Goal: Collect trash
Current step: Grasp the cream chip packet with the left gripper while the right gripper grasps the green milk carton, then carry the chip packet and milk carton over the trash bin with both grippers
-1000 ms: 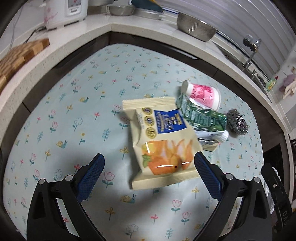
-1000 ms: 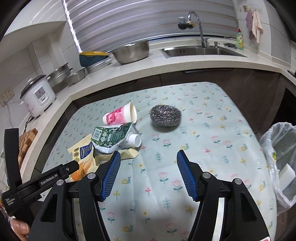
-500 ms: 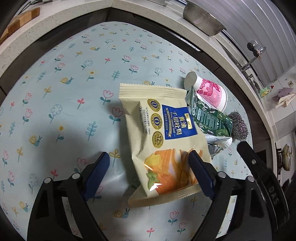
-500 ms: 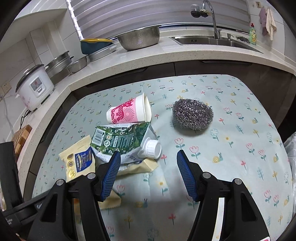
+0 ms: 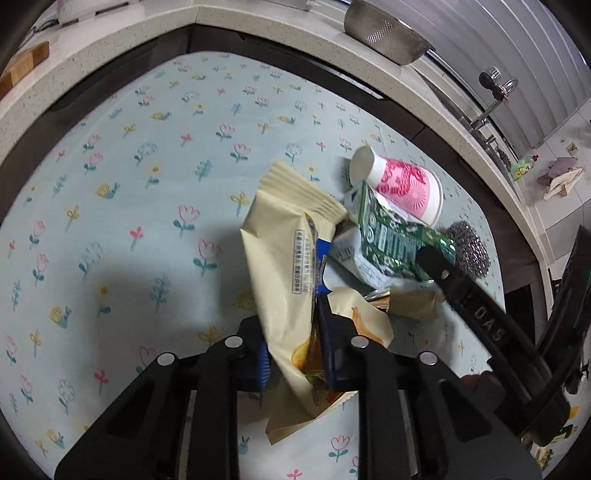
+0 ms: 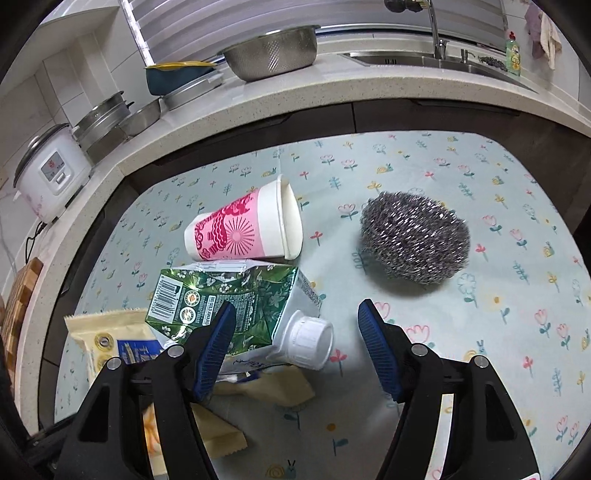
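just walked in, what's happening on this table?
Trash pickup in progress. The left gripper is shut on the cream snack bag, which is crumpled between its pads. The right gripper is open, fingers straddling the capped end of the crushed green carton. The pink paper cup lies on its side behind the carton, and a steel wool scrubber sits untouched on the floral tablecloth.

I see a table under a pale blue floral cloth (image 6: 480, 177), ringed by a speckled stone counter (image 6: 332, 99). On the counter, from left of frame: white rice cooker (image 6: 51, 173), stacked steel pans (image 6: 107, 118), metal colander (image 6: 271, 53). Upper right: sink (image 6: 443, 61) and faucet (image 6: 434, 22). Behind runs what appears to be a slatted blind (image 6: 221, 18).
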`<state>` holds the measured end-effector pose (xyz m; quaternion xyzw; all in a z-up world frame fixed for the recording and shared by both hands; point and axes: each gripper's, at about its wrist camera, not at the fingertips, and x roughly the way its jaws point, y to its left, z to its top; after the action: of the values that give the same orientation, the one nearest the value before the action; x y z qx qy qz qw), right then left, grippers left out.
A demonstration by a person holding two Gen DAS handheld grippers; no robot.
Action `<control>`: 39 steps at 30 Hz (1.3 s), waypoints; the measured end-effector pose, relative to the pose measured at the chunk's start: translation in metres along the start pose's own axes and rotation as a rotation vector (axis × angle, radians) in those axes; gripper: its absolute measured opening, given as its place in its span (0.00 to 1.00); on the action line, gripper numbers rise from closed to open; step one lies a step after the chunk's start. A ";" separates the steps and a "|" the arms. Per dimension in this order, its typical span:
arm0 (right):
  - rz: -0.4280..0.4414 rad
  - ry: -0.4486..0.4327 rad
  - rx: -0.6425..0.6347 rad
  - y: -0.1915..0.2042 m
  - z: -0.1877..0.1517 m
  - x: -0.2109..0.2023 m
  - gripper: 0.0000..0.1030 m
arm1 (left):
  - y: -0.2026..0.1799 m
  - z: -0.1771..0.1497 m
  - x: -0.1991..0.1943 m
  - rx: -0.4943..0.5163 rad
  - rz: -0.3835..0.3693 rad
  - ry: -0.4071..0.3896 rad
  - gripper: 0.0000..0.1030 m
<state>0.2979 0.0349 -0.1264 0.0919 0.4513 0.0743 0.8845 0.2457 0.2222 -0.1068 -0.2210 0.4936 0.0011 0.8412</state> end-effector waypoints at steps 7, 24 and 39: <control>0.051 -0.013 0.034 -0.001 -0.007 -0.005 0.46 | -0.001 0.005 -0.003 0.019 0.025 -0.019 0.17; 0.020 -0.150 0.100 -0.038 -0.022 -0.093 0.41 | -0.052 -0.020 -0.047 0.129 -0.002 -0.081 0.14; -0.060 -0.279 0.233 -0.131 -0.041 -0.183 0.41 | -0.146 -0.066 -0.083 0.309 -0.072 -0.123 0.14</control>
<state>0.1644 -0.1275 -0.0369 0.1897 0.3324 -0.0183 0.9237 0.1807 0.0838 -0.0107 -0.1059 0.4274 -0.0913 0.8932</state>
